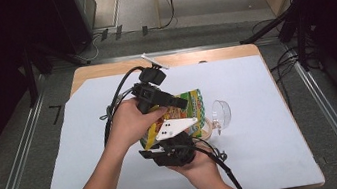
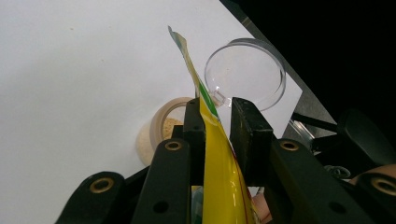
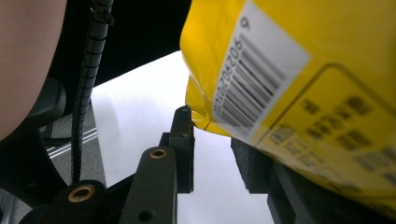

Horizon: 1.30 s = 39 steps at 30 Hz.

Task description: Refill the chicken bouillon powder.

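Yellow snack bag [image 1: 190, 114] held above middle of table [image 1: 89, 152], over small tan cup [image 2: 161, 128]; clear lid [image 1: 220, 112] lies just beside, toward right edge. Left gripper [image 2: 217, 116]: jaws narrowed, bag's thin top edge pinched between, edge running up away from jaws. Right gripper [image 3: 212, 140]: jaws partly open, bag's lower corner between them; pad contact cannot be told. Bag's long axis is spanned between both grippers.

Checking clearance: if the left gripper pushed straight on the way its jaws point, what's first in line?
Likely the clear plastic cup, lying just beyond the left gripper, which holds the yellow bag. Depth is unclear; the powder jar sits lower left.
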Available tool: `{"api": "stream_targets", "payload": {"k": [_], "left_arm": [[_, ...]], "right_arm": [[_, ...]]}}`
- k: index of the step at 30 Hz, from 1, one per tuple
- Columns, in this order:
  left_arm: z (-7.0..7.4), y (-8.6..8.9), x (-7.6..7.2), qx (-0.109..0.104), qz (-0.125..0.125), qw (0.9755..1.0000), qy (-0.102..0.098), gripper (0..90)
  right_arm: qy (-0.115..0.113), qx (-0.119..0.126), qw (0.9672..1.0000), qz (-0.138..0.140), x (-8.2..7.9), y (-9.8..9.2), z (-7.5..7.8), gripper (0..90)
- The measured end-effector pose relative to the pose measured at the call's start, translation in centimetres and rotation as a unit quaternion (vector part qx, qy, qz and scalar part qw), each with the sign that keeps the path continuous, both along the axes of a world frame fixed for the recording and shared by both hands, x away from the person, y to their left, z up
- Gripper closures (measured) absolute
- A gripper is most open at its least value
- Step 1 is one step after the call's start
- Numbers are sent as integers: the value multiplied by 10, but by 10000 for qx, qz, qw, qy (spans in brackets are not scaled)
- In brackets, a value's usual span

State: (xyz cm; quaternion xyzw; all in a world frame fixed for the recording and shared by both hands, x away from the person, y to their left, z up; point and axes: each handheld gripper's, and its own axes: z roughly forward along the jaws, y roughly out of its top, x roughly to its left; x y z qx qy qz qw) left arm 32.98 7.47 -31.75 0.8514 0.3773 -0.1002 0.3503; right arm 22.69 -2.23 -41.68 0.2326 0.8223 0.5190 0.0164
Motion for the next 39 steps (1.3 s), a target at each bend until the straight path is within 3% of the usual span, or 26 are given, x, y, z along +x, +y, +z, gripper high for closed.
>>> {"api": "stream_targets", "payload": {"k": [11, 25, 39], "left_arm": [[-4, 0, 3, -10, 53, 10000, 44, 765], [2, -1, -2, -23, 73, 10000, -10, 765], [-2, 1, 7, -51, 111, 9999, 104, 757]], "right_arm": [[49, -20, 10000, 2, 3, -1, -3, 715], [40, 41, 10000, -6, 2, 0, -2, 717], [129, 85, 9999, 12, 5, 1, 1, 714]]}}
